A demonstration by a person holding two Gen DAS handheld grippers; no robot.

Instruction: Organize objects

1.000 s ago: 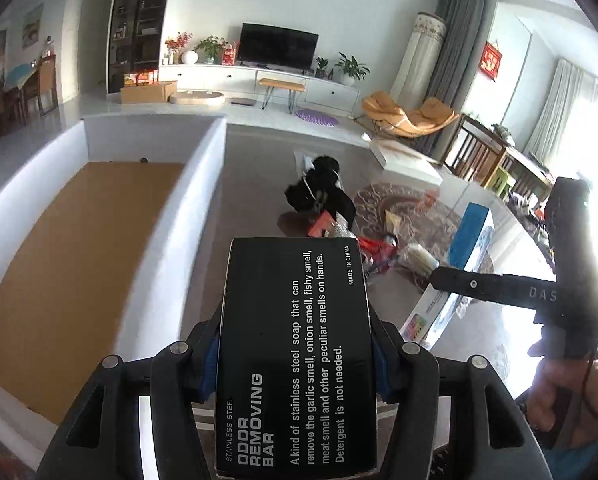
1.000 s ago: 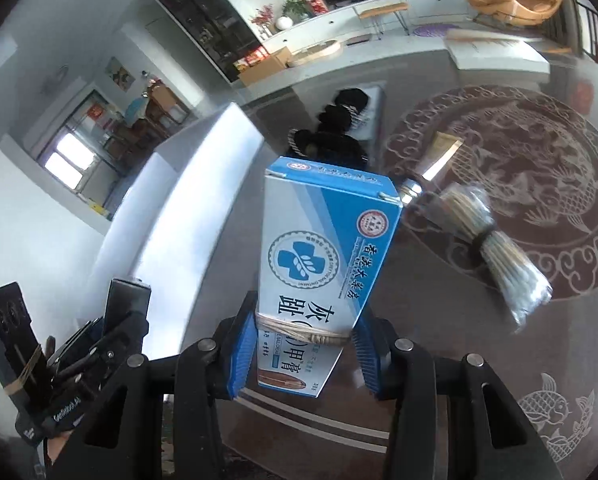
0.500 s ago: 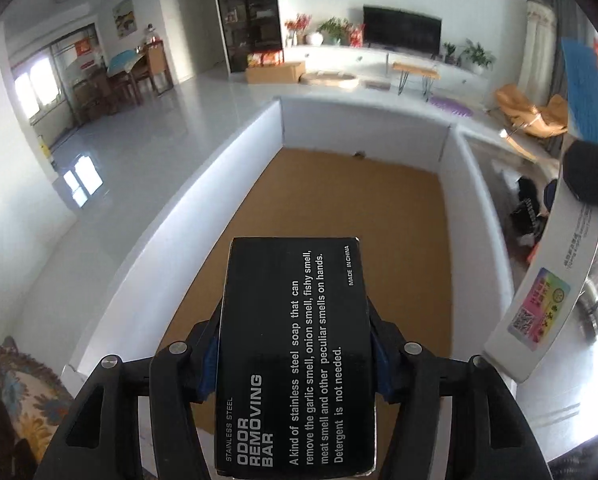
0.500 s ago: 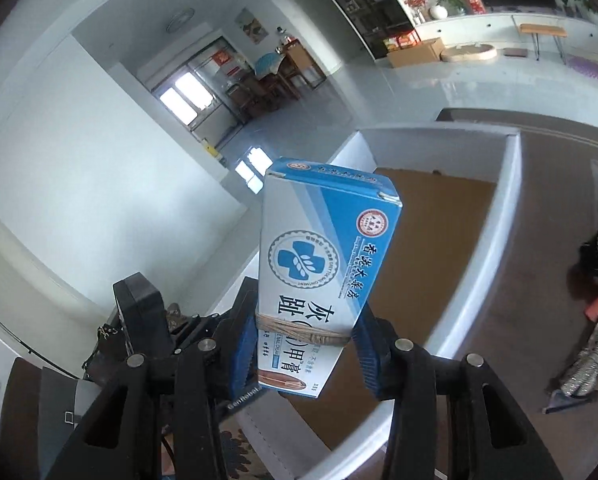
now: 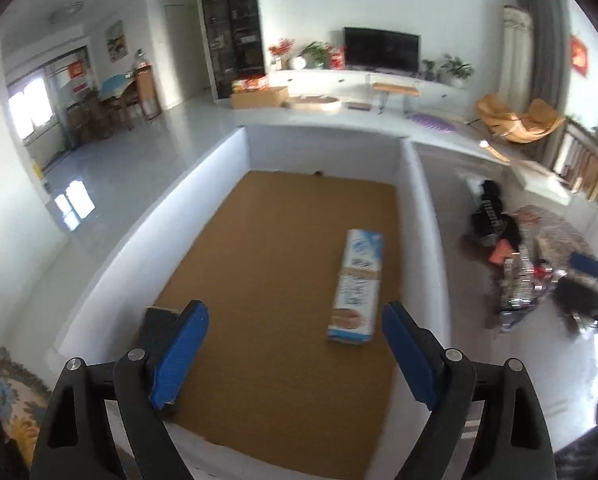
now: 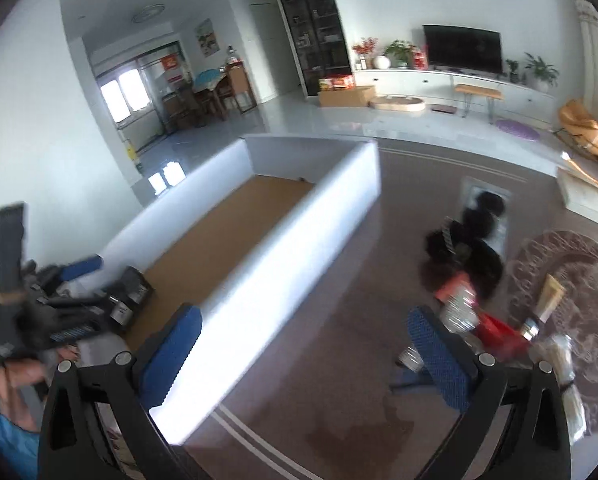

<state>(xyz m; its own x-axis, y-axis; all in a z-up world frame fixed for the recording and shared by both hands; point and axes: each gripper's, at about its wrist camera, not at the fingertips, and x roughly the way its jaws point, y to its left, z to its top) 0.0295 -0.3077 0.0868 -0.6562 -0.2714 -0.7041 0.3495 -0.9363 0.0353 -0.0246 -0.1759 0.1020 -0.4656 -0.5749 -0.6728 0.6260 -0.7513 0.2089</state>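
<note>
You are in a home's living room. Far ahead of your gripper a television [image 5: 382,49] stands on a long white cabinet [image 5: 363,82] with potted plants [image 5: 455,67]; to the right sits an orange lounge chair [image 5: 517,124], and off to the left a dining table [image 5: 117,88] near bright windows [image 5: 31,114].

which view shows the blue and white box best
The left wrist view: the blue and white box lies flat and whole on the bin's brown floor. In the right wrist view the bin wall hides it entirely.

One white bin [image 5: 403,160], one blue box [image 5: 357,284], one black box [image 5: 155,328]
</note>
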